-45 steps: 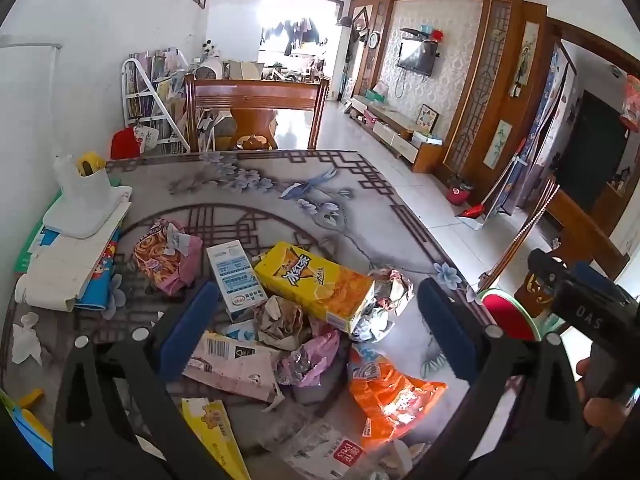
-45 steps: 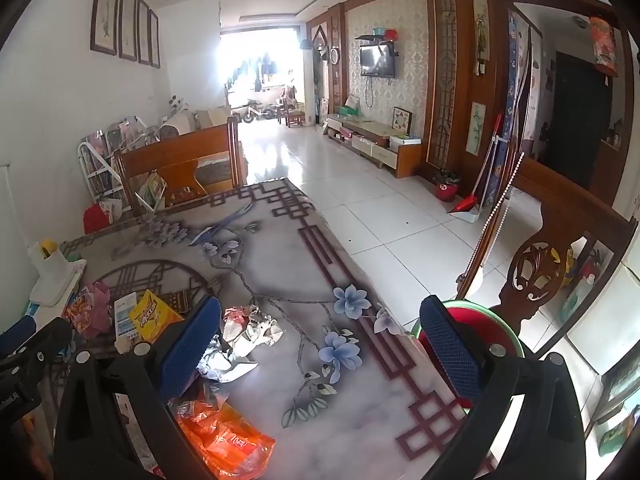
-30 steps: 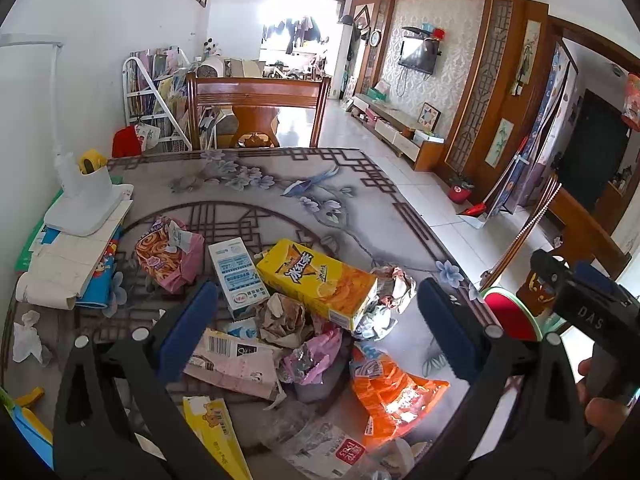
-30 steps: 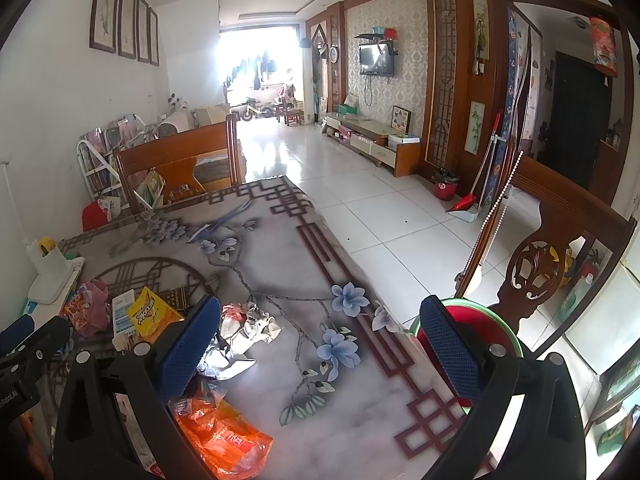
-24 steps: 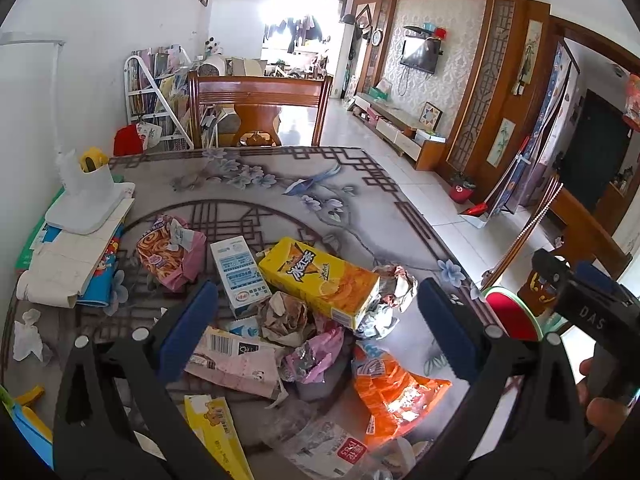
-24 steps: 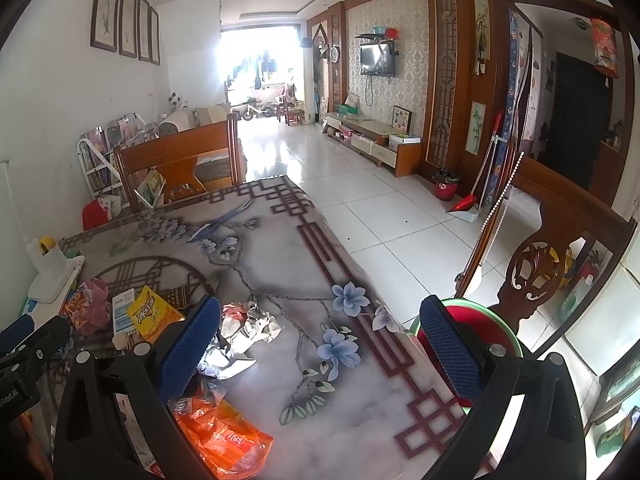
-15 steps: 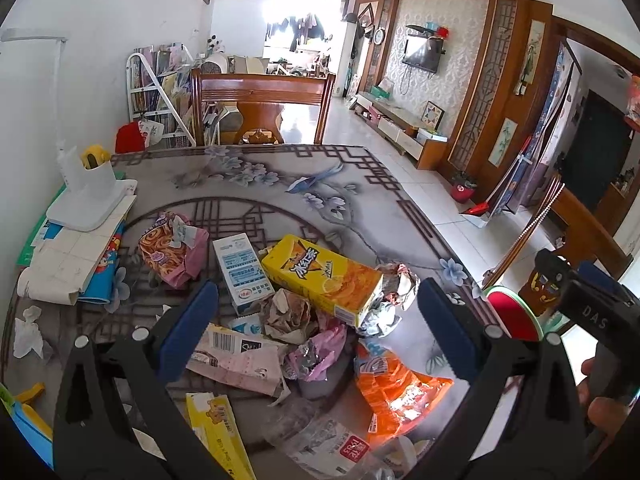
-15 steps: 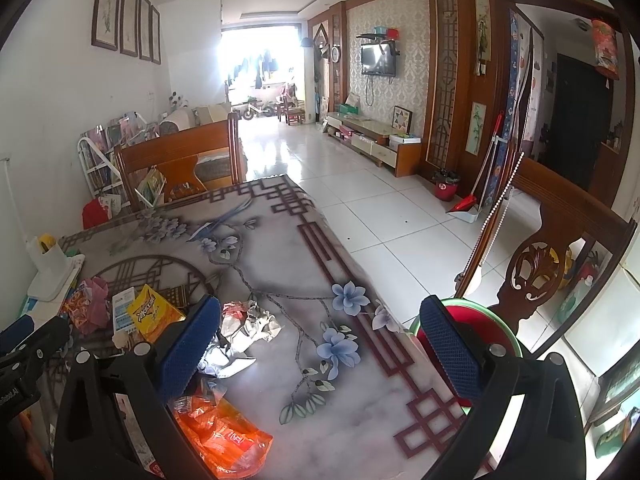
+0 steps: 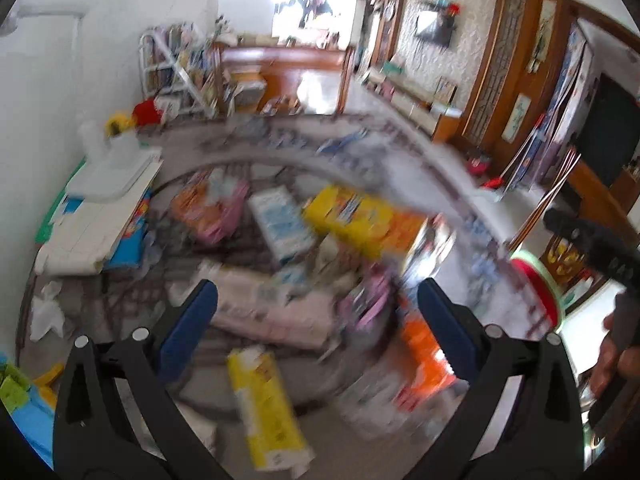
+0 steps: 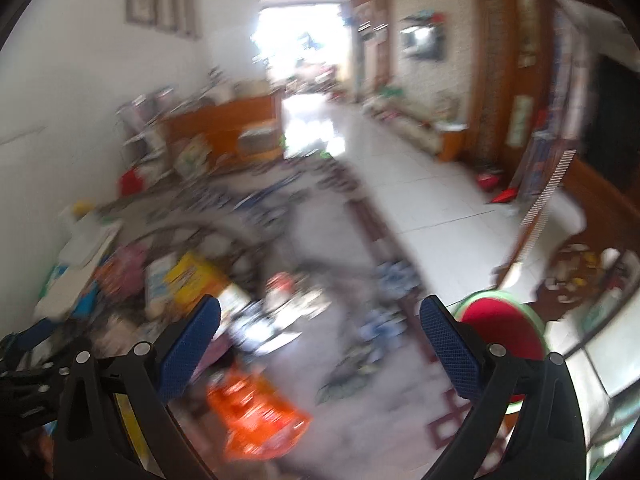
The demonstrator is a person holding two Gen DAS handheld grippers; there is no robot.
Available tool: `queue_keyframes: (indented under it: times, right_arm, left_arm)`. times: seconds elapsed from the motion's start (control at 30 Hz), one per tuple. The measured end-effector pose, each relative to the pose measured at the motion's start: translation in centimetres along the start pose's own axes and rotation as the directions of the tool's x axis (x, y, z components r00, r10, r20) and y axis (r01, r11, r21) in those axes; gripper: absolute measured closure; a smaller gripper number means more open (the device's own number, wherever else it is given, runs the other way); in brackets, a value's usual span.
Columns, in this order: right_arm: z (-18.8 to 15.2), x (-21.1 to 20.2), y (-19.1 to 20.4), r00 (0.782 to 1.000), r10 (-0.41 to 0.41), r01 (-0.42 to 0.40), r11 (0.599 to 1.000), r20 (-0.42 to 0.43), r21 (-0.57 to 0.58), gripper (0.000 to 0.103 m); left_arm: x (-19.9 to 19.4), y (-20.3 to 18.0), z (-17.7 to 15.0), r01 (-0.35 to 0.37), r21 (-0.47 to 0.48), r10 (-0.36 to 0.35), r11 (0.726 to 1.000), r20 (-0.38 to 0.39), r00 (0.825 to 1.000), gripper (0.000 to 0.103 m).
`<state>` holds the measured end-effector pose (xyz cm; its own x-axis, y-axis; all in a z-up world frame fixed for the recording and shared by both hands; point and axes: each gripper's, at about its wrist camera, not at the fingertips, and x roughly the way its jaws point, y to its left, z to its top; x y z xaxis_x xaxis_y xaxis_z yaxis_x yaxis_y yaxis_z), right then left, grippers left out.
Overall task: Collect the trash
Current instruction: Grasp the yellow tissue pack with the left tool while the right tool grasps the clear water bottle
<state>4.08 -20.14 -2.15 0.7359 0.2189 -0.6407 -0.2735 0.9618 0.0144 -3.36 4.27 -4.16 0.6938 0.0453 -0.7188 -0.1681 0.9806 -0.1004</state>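
Note:
Both views are motion-blurred. A heap of trash lies on the patterned table (image 9: pixel 372 168): a yellow snack box (image 9: pixel 360 220), a white-blue carton (image 9: pixel 280 220), a pink wrapper (image 9: pixel 208 216), a yellow packet (image 9: pixel 268 404) and an orange bag (image 9: pixel 424 352). My left gripper (image 9: pixel 316 320) is open and empty above the heap. My right gripper (image 10: pixel 320 336) is open and empty, over the table's right part, with the orange bag (image 10: pixel 256 412) below left of it. The red bin with a green rim (image 10: pixel 500 332) stands off the table's right edge.
A white lamp base and stacked papers (image 9: pixel 104 204) lie at the table's left. A crumpled tissue (image 9: pixel 48 312) lies near the left edge. A wooden chair (image 9: pixel 280 72) stands at the far end. Another chair (image 10: pixel 592 248) stands right of the bin.
Both grippers have started moving fast, so both views are now blurred. The left view has tipped down toward the trash heap. The right view has swung left toward the heap.

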Motion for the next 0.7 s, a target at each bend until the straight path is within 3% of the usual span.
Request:
queue_keyframes:
  times: [0.1, 0.13, 0.2, 0.3, 0.4, 0.5, 0.6, 0.63, 0.7]
  right_arm:
    - [-1.3, 2.1, 1.6, 0.996, 0.066, -0.072, 0.993, -0.063, -0.091, 0.007]
    - [-1.9, 2.3, 2.3, 0.991, 0.128, -0.131, 0.99, -0.05, -0.06, 0.007]
    - [-3.2, 3.7, 3.3, 0.977, 0.171, -0.182, 0.98, -0.127, -0.077, 0.007]
    - [-4.8, 4.4, 4.6, 0.928, 0.272, -0.292, 0.956, -0.256, -0.042, 0.007]
    - [-5.6, 4.0, 5.4, 0.859, 0.355, -0.385, 0.923, -0.369, -0.006, 0.01]
    - [-6.5, 4.0, 6.5, 0.818, 0.396, -0.441, 0.897, -0.417, -0.014, 0.017]
    - [-7.4, 4.2, 7.8, 0.776, 0.425, -0.486, 0.874, -0.467, -0.013, 0.03]
    - [-7.7, 4.3, 8.4, 0.761, 0.431, -0.502, 0.864, -0.484, -0.021, 0.032]
    - [-8.2, 4.3, 9.1, 0.742, 0.438, -0.522, 0.852, -0.507, -0.029, 0.036]
  left_arm:
    - [1.1, 1.7, -2.5, -0.013, -0.018, 0.011, 1.0, -0.112, 0.994, 0.005]
    - [1.5, 2.3, -3.5, -0.003, -0.029, -0.001, 1.0, -0.156, 0.988, 0.005]
    - [2.2, 3.0, -4.6, 0.002, -0.045, -0.011, 0.999, -0.199, 0.98, 0.005]
    - [3.7, 3.8, -6.0, -0.009, -0.087, -0.015, 0.996, -0.27, 0.963, 0.009]
    - [5.4, 4.6, -6.8, -0.022, -0.141, -0.023, 0.99, -0.315, 0.949, 0.011]
    - [6.9, 5.2, -7.0, -0.036, -0.17, -0.024, 0.985, -0.337, 0.941, 0.016]
    - [8.2, 5.9, -7.1, -0.035, -0.207, -0.046, 0.978, -0.375, 0.926, 0.039]
    - [8.5, 6.1, -7.2, -0.029, -0.221, -0.06, 0.975, -0.388, 0.92, 0.054]
    - [8.4, 6.4, -7.4, -0.016, -0.243, -0.082, 0.97, -0.388, 0.918, 0.057]
